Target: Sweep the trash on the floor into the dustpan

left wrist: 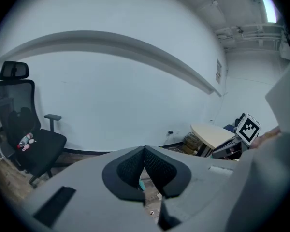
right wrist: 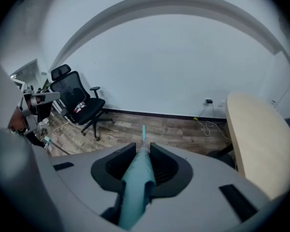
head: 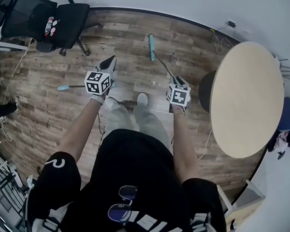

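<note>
My right gripper (head: 179,94) (right wrist: 144,152) is shut on the teal broom handle (right wrist: 137,180). The handle runs forward to the teal broom head (head: 152,48) (right wrist: 143,131) on the wood floor. My left gripper (head: 98,82) (left wrist: 145,152) has its jaws closed, tips touching. In the head view a thin dustpan handle with a teal end (head: 64,87) sticks out to its left, and the dark dustpan (head: 108,64) lies just ahead of it. A small pale bit of trash (head: 153,83) (left wrist: 159,196) lies on the floor between the two grippers, near the broom shaft.
A black office chair (head: 43,18) (right wrist: 77,103) stands at the far left by the wall. A round beige table (head: 246,98) fills the right side, with a dark base (head: 206,88) beside it. Cables (head: 222,38) run along the far wall. The person's feet (head: 142,99) are below the grippers.
</note>
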`<state>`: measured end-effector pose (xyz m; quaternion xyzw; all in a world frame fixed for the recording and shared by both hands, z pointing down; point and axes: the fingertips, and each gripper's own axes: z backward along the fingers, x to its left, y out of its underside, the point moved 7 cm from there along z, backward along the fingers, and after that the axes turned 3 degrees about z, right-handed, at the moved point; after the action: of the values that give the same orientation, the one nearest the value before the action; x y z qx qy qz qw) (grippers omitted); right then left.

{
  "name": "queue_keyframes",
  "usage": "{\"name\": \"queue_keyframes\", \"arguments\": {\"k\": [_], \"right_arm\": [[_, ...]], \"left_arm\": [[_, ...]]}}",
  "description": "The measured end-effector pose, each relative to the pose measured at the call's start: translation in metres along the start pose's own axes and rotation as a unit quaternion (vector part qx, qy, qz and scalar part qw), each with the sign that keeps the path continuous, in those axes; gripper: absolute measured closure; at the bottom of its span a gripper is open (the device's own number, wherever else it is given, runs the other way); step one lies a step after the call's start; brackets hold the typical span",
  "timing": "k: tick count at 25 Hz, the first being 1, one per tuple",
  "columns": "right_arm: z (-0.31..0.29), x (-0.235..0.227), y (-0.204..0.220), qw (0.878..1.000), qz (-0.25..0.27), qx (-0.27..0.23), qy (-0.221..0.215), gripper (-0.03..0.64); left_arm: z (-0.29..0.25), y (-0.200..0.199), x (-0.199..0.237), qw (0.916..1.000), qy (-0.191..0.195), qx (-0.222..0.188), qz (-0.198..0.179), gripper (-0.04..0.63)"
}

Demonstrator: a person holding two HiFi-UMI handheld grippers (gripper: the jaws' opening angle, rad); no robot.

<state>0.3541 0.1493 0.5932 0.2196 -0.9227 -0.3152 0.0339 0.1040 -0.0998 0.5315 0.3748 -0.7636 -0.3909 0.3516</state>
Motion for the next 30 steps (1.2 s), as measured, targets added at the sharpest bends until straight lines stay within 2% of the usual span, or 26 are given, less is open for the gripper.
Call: {"name": "queue_keyframes", "arguments": {"k": [5,10,18,22,27,30], "right_arm": [[0.017,-0.057,0.035,0.997,-0.055,0.013,0.053,0.531],[0.035,-0.105,0.071,0.989,-0.095,0.013,0.111,0.531],[0.031,-0.154,0.136,0.973,-0.16,0.061,0.156,0.531],[0.012,-0.161,0.167,0.969,-0.157,0.098,0.162,0.531],[-0.012,-0.148,0.201,0.966,-0.132,0.161,0.154,0.531],[-0.018,-0.129,0.21,0.969,-0.124,0.166,0.137,0.531]], "left_arm": [[-0.048,-0.003,-0.044,0.998,0.056,0.019,-0.024,0.598],[-0.088,0.005,-0.083,0.9924,0.108,0.042,-0.043,0.598],[-0.134,0.021,-0.13,0.9826,0.163,0.065,-0.061,0.598],[-0.141,0.033,-0.14,0.9796,0.177,0.074,-0.062,0.598],[-0.142,0.054,-0.132,0.9796,0.169,0.093,-0.056,0.598],[-0.136,0.063,-0.123,0.9809,0.16,0.099,-0.05,0.598]]}}
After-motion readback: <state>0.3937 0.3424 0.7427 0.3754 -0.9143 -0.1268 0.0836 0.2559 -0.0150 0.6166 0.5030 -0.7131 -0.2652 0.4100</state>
